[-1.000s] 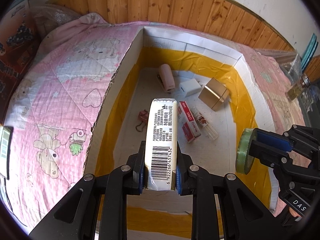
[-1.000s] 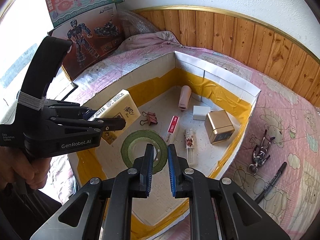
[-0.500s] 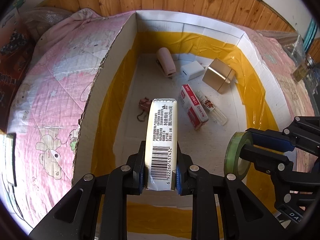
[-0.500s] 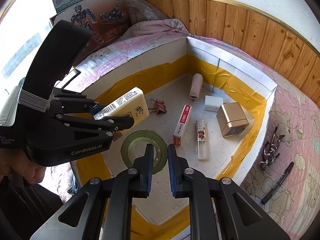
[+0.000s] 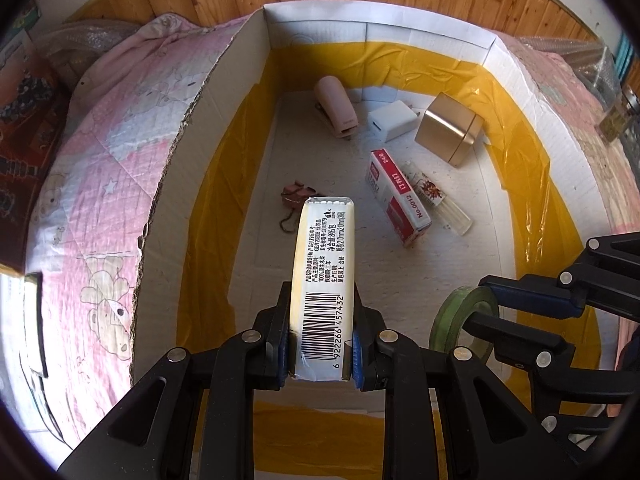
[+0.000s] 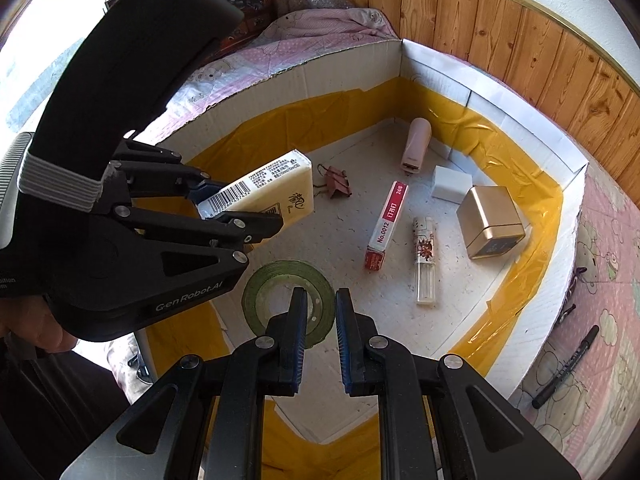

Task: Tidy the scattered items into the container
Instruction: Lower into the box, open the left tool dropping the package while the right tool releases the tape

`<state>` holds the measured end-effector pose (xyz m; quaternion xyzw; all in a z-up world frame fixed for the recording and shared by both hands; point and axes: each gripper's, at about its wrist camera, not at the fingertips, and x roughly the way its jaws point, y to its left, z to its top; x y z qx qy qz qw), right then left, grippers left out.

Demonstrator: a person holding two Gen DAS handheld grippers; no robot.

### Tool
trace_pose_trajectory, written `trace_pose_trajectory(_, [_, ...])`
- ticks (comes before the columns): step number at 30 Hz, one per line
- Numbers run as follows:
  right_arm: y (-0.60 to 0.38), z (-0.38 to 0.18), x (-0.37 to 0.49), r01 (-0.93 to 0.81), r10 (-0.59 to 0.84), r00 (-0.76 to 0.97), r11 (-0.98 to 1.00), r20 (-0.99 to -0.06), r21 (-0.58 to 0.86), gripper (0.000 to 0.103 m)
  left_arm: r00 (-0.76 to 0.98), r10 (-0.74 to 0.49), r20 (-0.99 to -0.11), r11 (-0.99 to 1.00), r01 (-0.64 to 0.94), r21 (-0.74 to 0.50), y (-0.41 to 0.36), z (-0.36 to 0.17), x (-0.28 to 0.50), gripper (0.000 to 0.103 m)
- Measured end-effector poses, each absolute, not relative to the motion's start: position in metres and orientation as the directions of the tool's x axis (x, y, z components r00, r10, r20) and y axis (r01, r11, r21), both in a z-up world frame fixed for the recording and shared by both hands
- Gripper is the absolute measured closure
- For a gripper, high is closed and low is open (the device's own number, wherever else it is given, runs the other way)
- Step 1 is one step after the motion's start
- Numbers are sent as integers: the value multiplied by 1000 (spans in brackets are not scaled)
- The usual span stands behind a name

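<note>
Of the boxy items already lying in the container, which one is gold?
The gold cube box by the container's right wall. The charger block beside it is white; the staples box is red and white.

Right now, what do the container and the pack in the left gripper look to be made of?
Container: corrugated cardboard, matte white inside with glossy yellow tape; its torn rim shows brown fluting. Pack in the left gripper: likely paper tissues in thin glossy plastic film, with a crimped end seal and printed barcode.

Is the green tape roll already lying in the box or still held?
Still held. The right gripper pinches the tape roll by its rim, hanging above the floor of the box, not resting on it.
</note>
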<state>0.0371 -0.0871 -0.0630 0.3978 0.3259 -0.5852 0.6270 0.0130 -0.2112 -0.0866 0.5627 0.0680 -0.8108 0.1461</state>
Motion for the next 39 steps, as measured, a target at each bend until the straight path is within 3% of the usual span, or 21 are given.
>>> trace_pose_trajectory(14, [-88,-67,34,989,-455,127,-12,-881,149,87,-312,-167,-935,-934,353,49,-214,-84,11,75])
trace_pose_trajectory(17, [-87,-67,32,987,-457,136,-18,-879,163,87,-308,-175,-935,-926,375,49,-218,-83,11,69])
trace_pose_trajectory(39, [-74,-51,20,974,-498,167,-52,-851,221,86,-359,-183,-915,-911,412,21,-207,-62,7,69])
